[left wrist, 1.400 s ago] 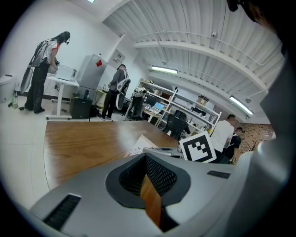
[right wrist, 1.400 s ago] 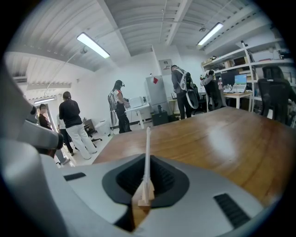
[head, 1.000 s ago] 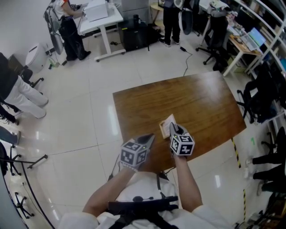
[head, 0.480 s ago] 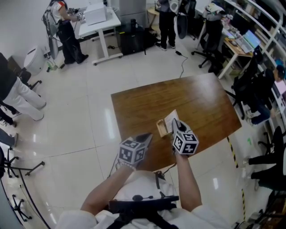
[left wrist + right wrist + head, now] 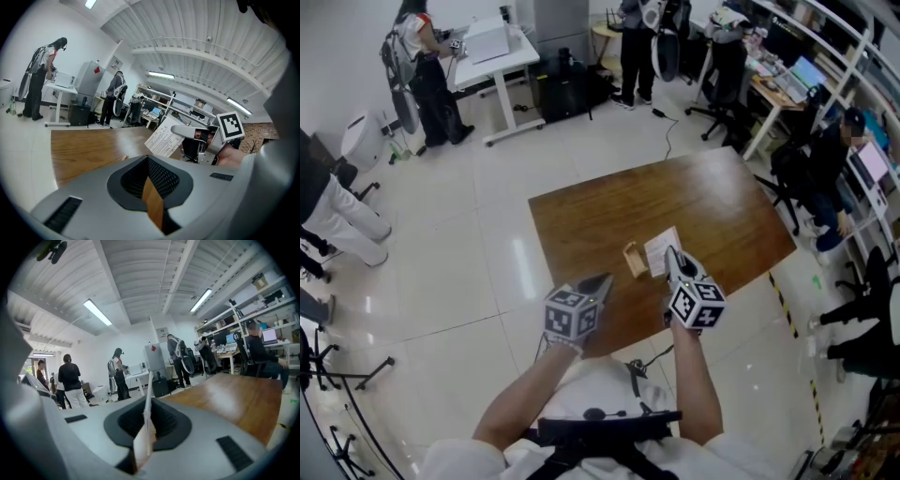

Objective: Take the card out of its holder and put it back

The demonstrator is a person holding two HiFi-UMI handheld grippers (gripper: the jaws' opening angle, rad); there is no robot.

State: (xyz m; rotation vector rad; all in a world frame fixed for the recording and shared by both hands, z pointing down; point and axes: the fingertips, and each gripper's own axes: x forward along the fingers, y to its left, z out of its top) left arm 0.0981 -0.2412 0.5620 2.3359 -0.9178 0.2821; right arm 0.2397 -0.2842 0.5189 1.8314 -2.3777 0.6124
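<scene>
Over the last second the card (image 5: 661, 251) has come away from the small wooden holder (image 5: 633, 260). Earlier it stood right at the holder; now it is lifted and hangs just to the holder's right, with a gap showing between them. The holder stands by itself on the wooden table (image 5: 609, 211). That suggests the removal half of the task is done and what remains is to bring the card's lower edge back over the slot and lower it in. The right gripper (image 5: 672, 258) has its jaws nearly closed, pinched on the thin card, which its own view shows edge-on rising from between the pads (image 5: 147, 404). The left gripper's view shows the printed face of the card tilted in the air, above the table. The left gripper (image 5: 602, 281) hovers near the table's front edge, apart from the holder, its jaws together with nothing between them.
</scene>
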